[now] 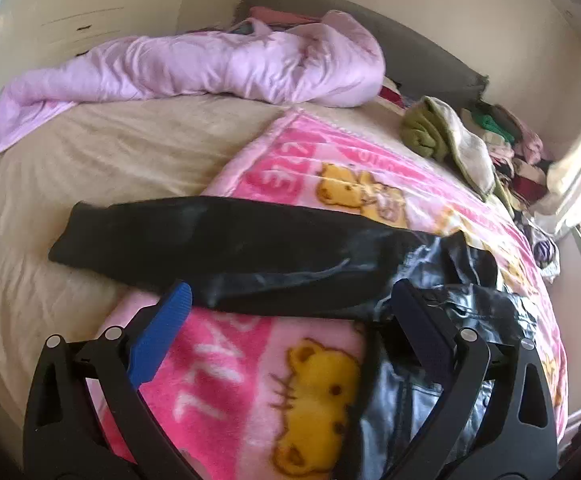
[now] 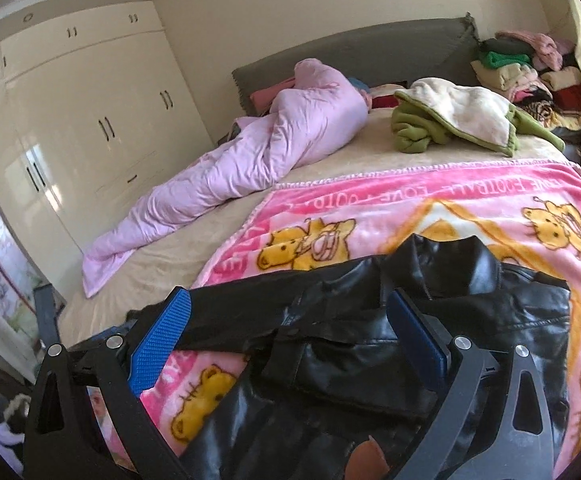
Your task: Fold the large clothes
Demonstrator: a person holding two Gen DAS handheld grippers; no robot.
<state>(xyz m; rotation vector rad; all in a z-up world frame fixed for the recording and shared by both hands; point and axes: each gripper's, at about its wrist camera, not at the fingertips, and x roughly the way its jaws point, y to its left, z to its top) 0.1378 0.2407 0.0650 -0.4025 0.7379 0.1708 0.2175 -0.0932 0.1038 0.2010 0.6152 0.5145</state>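
A black leather jacket point(image 1: 450, 280) lies on a pink cartoon blanket point(image 1: 218, 364) on the bed. One sleeve point(image 1: 210, 248) stretches out flat to the left, onto the beige sheet. My left gripper point(image 1: 290, 300) is open and empty, just above the sleeve's near edge and the jacket's left side. In the right wrist view the jacket point(image 2: 370, 340) lies with its collar point(image 2: 450, 256) at the far end. My right gripper point(image 2: 290, 308) is open and empty, hovering over the jacket's shoulder and sleeve.
A crumpled lilac duvet point(image 1: 210, 68) lies across the far side of the bed. A green and cream blanket point(image 2: 454, 120) sits near the grey headboard point(image 2: 370, 52). Piled clothes point(image 2: 530, 76) fill the far right corner. White wardrobes point(image 2: 70, 120) stand on the left.
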